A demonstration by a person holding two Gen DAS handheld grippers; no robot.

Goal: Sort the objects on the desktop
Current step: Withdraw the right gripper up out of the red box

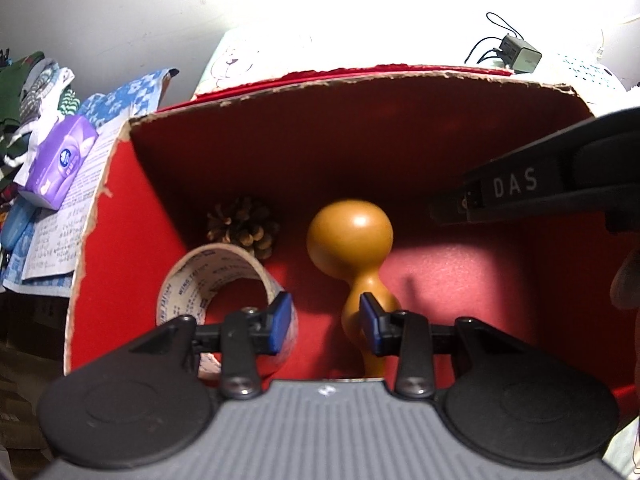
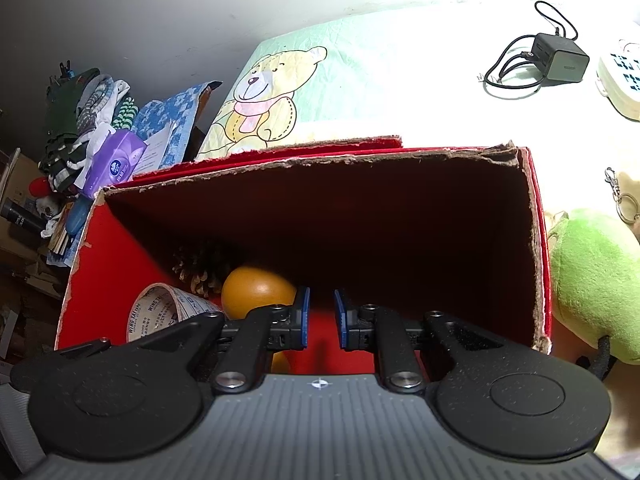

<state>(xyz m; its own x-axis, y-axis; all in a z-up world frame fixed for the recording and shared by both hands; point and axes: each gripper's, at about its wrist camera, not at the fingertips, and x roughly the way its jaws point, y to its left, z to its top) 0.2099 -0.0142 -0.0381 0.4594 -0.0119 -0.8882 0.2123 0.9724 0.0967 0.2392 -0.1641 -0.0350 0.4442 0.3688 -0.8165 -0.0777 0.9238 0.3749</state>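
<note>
A red cardboard box [image 1: 120, 216] holds a pine cone [image 1: 244, 226], a tape roll [image 1: 216, 280] and an orange wooden gourd [image 1: 352, 248]. My left gripper [image 1: 326, 322] is inside the box, open and empty, with the gourd just behind its right finger. My right gripper [image 2: 320, 318] hovers over the same box [image 2: 538, 264], jaws a little apart and empty. The gourd [image 2: 256, 296], tape roll [image 2: 160, 312] and pine cone [image 2: 200, 272] lie to its left. The right gripper's body shows in the left wrist view [image 1: 540, 188].
A green plush toy [image 2: 592, 280] lies right of the box, with a keyring [image 2: 624, 200] behind it. A black charger with cable [image 2: 560, 56] and a white power strip [image 2: 620, 76] sit on the bear-print cloth [image 2: 280, 80]. A purple tissue pack [image 2: 116, 164] and clothes are at left.
</note>
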